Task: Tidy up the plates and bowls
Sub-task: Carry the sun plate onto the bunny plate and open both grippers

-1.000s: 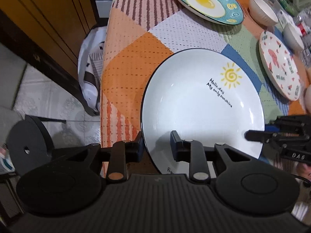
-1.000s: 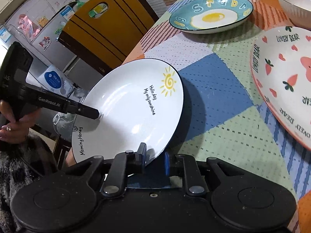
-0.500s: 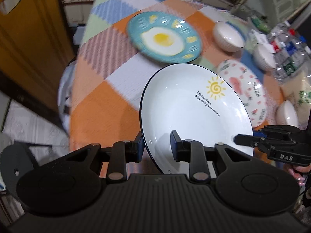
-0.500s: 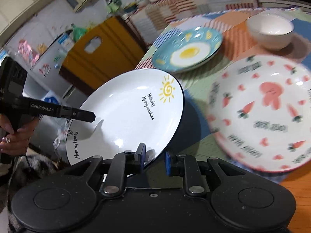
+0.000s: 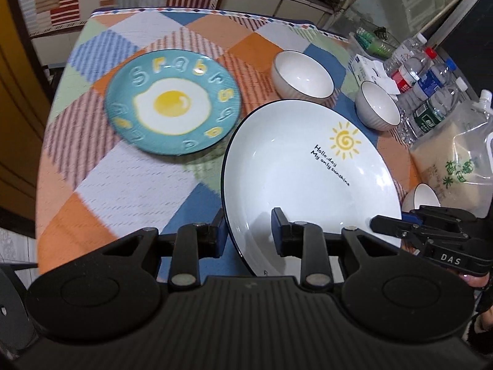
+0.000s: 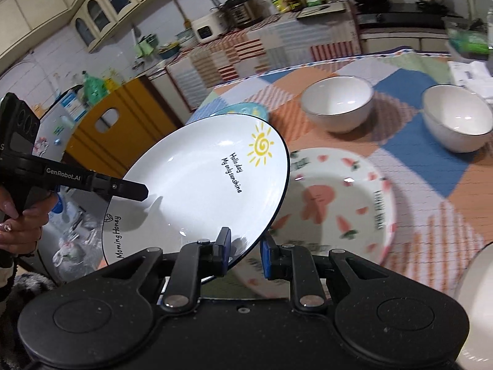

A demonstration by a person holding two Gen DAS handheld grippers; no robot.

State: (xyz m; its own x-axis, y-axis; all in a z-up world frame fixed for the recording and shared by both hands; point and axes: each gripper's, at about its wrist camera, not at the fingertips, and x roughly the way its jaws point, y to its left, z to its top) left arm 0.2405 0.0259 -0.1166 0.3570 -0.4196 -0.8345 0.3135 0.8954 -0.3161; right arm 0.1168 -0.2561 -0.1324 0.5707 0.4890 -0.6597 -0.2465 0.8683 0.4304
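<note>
Left hand-held gripper: nearly closed, its two fingers pinching the near-left rim of the sun plate, one finger under the edge and one on the white face.
Right hand-held gripper: also nearly closed, clamped on the plate's near-right rim; in the left wrist view it reaches in from the right edge.
Why two grips: my judgement is that a wide, shallow plate held at one rim would sag or twist, so opposite edges are taken to keep it steady.
Sun plate: in the air, tilted, clear of the surface, between the two grippers.
Below it: the carrot plate lies flat on the surface, partly hidden beneath the raised plate's right edge. It looks like the likely stacking spot, though that is a guess.
Person: a hand grips the left tool's handle at the left edge of the right wrist view.
Farther left: the egg plate lies alone, well apart from the bowls.
Farther right: two bowls stand upright and unstacked; a third bowl peeks out near the right gripper.
Far right: bottles and a rice bag crowd that edge, leaving little room there.
</note>
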